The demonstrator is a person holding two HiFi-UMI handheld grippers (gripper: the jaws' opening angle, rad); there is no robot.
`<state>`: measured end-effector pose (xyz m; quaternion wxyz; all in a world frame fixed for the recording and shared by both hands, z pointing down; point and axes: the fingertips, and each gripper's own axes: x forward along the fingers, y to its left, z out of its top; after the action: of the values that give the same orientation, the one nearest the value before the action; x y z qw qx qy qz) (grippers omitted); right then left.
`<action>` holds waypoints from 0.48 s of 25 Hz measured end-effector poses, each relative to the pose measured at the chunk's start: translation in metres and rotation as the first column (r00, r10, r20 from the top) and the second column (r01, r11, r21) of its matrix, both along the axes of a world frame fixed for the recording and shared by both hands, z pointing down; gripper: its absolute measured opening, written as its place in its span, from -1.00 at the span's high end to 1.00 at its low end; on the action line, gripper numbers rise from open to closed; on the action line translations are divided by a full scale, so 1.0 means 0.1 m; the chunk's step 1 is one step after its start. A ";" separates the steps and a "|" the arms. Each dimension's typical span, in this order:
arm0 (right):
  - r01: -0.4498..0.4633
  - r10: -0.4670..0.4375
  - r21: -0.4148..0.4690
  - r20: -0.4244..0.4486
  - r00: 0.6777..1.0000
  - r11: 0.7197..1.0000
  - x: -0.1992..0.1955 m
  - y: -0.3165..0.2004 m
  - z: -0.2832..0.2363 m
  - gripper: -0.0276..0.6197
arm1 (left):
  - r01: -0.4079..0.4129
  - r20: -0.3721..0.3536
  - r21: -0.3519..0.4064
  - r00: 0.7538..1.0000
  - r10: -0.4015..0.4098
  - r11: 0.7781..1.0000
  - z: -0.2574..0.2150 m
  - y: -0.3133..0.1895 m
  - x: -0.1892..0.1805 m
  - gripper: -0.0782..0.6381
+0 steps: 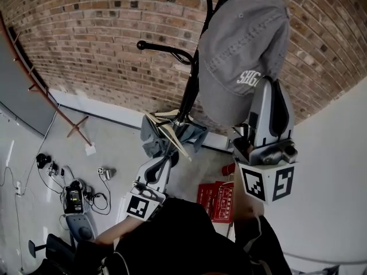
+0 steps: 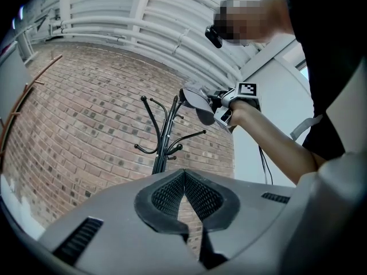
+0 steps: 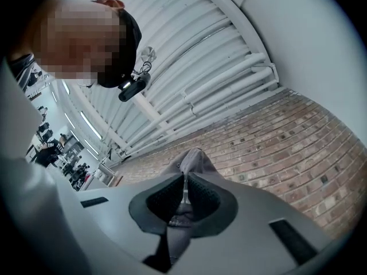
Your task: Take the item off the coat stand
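Looking along my right gripper (image 3: 184,182) first, I see its jaws nearly together, pinching a fold of grey fabric between the pads; that fabric is the cap (image 3: 192,162), rising just past the tips. In the head view the same gripper (image 1: 268,85) points upward with its tips at the lower edge of the cap (image 1: 241,44), which has white stitched lettering on its side.

My left gripper (image 2: 183,173) has its jaws closed tip to tip with nothing between them. It sits lower (image 1: 167,152), aimed at the pole of the coat stand (image 1: 192,79).

From the left gripper view the cap (image 2: 198,102) hangs at the very top of the black coat stand (image 2: 163,136), just beside its upper hooks. I cannot tell whether it touches them. Beyond stands a brick wall (image 1: 86,33).
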<state>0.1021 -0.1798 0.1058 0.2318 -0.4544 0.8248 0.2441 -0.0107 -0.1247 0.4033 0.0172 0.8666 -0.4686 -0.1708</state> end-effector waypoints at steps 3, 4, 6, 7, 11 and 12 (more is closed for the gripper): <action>-0.009 0.008 0.031 0.021 1.000 0.999 0.06 0.03 -0.10 0.81 | 0.009 -0.012 0.002 1.000 -0.009 1.000 -0.09 -0.02 -0.02 0.73; -0.011 0.010 0.039 0.025 1.000 0.999 0.08 0.04 -0.13 0.81 | 0.009 -0.010 -0.001 1.000 -0.009 1.000 -0.10 -0.02 -0.03 0.73; -0.013 0.011 0.057 0.029 1.000 0.998 0.10 0.07 -0.18 0.81 | 0.001 0.009 -0.017 1.000 -0.001 1.000 -0.05 0.00 -0.02 0.73; -0.013 0.011 0.067 0.032 0.999 0.998 0.11 0.09 -0.20 0.81 | -0.002 0.022 -0.031 1.000 0.003 1.000 0.01 0.02 -0.02 0.73; -0.003 -0.006 0.112 0.080 0.997 0.994 0.17 0.16 -0.27 0.81 | 0.006 -0.009 -0.028 1.000 -0.006 1.000 -0.01 -0.01 -0.04 0.73; -0.004 -0.007 0.122 0.089 0.996 0.993 0.18 0.17 -0.29 0.81 | 0.008 -0.020 -0.026 1.000 -0.008 1.000 -0.03 -0.02 -0.05 0.73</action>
<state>0.1204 -0.1626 0.0764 0.2960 -0.4491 0.7975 0.2733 -0.0153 -0.1265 0.4004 0.0323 0.8627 -0.4739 -0.1733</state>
